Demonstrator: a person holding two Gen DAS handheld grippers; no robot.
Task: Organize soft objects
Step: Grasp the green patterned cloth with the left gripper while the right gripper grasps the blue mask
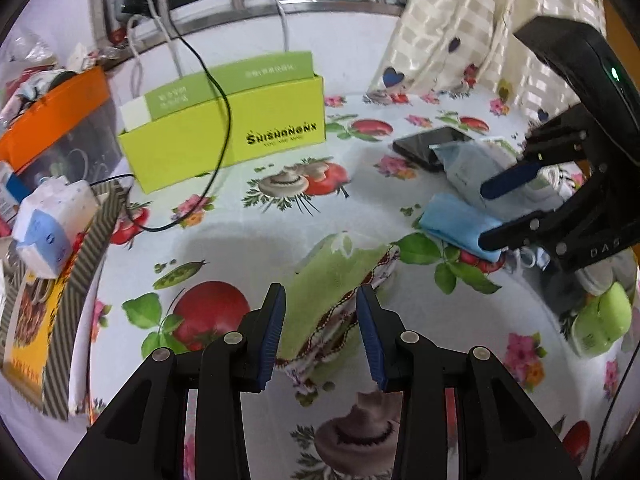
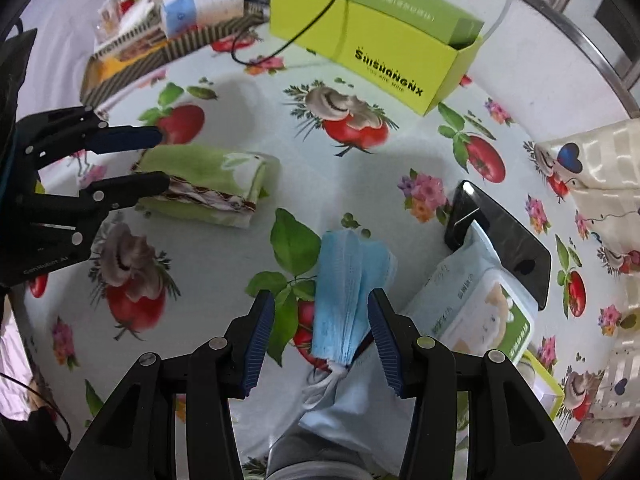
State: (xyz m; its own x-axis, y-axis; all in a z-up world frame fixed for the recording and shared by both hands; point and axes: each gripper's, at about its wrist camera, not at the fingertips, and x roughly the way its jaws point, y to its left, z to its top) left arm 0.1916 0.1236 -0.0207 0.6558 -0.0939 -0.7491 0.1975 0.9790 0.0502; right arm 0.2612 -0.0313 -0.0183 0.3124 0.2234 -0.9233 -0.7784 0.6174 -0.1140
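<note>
A folded green towel [image 1: 340, 280] with a patterned edge lies on the flowered tablecloth; it also shows in the right wrist view [image 2: 208, 184]. My left gripper [image 1: 320, 304] is open, its fingers on either side of the towel's near end. A stack of blue face masks [image 2: 348, 292] lies between the open fingers of my right gripper [image 2: 320, 312]; the masks also show in the left wrist view [image 1: 456, 220]. A pack of wet wipes [image 2: 476, 308] lies just right of the masks.
A lime-green open box [image 1: 224, 128] stands at the back with a black cable over it. A black phone [image 2: 500, 236] lies by the wipes. A striped tray [image 1: 52, 280] with a tissue pack sits left. A cream heart-print cloth [image 1: 480, 28] hangs at the back right.
</note>
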